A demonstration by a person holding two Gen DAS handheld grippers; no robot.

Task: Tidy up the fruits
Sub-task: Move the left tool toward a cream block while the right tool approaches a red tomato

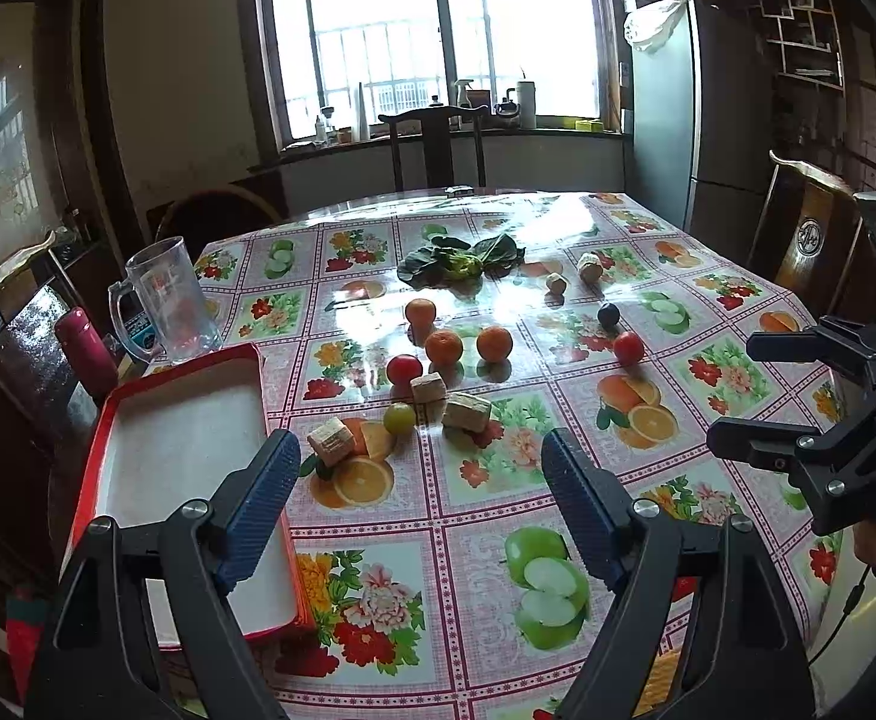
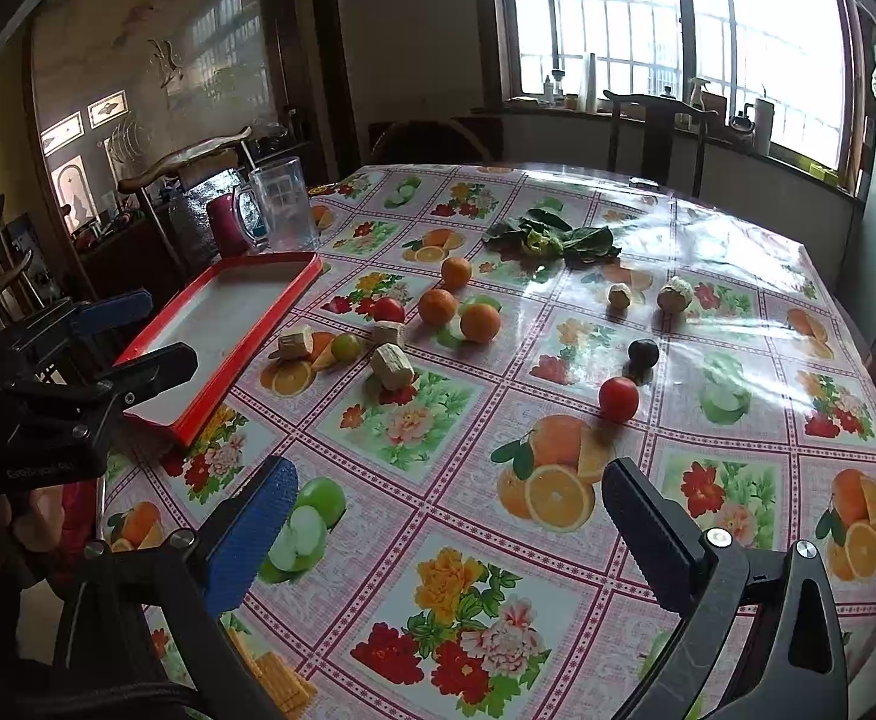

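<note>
Three oranges point(image 1: 444, 346) point(image 2: 437, 306) lie mid-table beside a red tomato point(image 1: 404, 369) point(image 2: 388, 309) and a green fruit point(image 1: 400, 418) point(image 2: 345, 346). Another red tomato point(image 1: 628, 348) point(image 2: 618, 398) and a dark plum point(image 1: 608, 315) point(image 2: 643, 353) lie further right. A red-rimmed white tray point(image 1: 180, 438) point(image 2: 222, 318) sits empty at the table's left. My left gripper point(image 1: 420, 468) is open and empty above the near table, beside the tray. My right gripper point(image 2: 447, 492) is open and empty, short of the right tomato; it also shows in the left wrist view point(image 1: 732, 393).
Tan cut root chunks point(image 1: 465, 411) point(image 2: 393, 366) lie among the fruits, two knobbly roots point(image 1: 590, 267) point(image 2: 674, 295) further back. Leafy greens point(image 1: 462, 261) point(image 2: 552, 240) lie at the far side. A clear jug point(image 1: 168, 306) and red flask point(image 1: 85, 351) stand behind the tray. Chairs ring the table.
</note>
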